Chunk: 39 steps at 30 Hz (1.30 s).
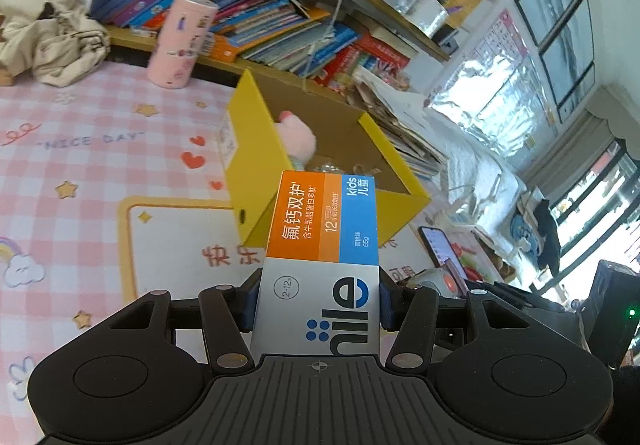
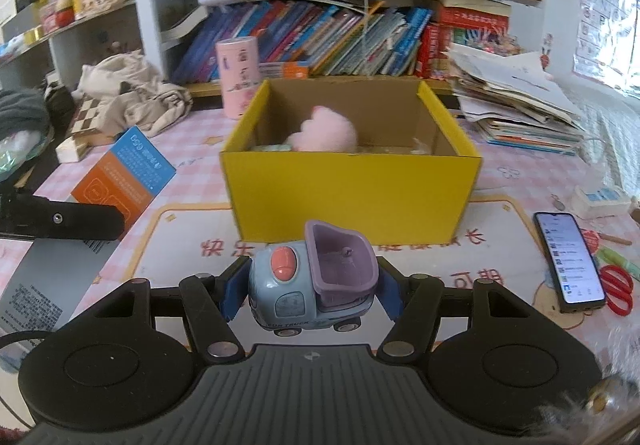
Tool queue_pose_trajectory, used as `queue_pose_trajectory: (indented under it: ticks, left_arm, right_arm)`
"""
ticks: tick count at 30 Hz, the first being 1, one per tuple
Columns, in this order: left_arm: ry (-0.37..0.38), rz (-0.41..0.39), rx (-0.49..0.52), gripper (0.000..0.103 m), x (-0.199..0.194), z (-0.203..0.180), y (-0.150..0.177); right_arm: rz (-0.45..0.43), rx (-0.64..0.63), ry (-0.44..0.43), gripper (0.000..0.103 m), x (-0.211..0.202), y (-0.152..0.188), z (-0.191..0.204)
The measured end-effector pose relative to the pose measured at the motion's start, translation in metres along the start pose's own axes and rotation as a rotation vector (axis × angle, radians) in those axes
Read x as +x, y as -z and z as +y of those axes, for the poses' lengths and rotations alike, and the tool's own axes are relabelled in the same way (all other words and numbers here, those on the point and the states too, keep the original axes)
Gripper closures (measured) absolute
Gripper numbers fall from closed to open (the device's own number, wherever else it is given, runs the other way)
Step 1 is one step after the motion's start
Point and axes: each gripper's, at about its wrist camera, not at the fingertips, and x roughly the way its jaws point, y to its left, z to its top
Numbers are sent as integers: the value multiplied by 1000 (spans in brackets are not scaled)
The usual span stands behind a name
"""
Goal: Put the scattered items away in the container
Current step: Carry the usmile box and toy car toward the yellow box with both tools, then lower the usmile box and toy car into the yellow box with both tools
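Gripping a toothpaste carton between its blue pads, the left gripper holds the carton lengthwise, silver end nearest the camera and orange-and-blue end pointing toward the yellow box. The right gripper is clamped on a small toy truck (blue cab, purple tipper bed, coral button on top), which hangs above the table in front of the yellow box. The box stands open on a white mat with a yellow border and red characters; a pink plush toy already lies inside it. Beneath the mat is a pink checked tablecloth printed with stars and hearts. To the right of the box lie a lit smartphone and red scissors. Behind the box stand a pink cylindrical canister, a heap of cream cloth, a stack of papers and a shelf of leaning picture books. Windows fill the far wall in the left wrist view.
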Motion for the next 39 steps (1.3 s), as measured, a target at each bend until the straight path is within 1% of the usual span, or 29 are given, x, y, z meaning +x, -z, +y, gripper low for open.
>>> queue_pose_trajectory:
  ticks: [8, 15, 20, 27, 33, 39]
  left_arm:
    - [28, 0, 4, 51, 18, -18, -11]
    - [44, -10, -11, 51, 34, -30, -22]
    - [55, -25, -4, 51, 46, -41, -33]
    - [42, -55, -5, 51, 62, -50, -49]
    - [9, -80, -17, 51, 79, -53, -66]
    - [-24, -114, -7, 51, 99, -62, -89]
  right_arm:
    - [-27, -4, 13, 41, 1, -13, -23]
    - [-41, -25, 2, 41, 5, -25, -40]
    - [-64, -49, -5, 41, 10, -37, -50]
    - [-94, -72, -39, 41, 23, -57, -67]
    - [-117, -98, -81, 41, 41, -77, -79]
    - [-139, -137, -126, 41, 62, -99, -92]
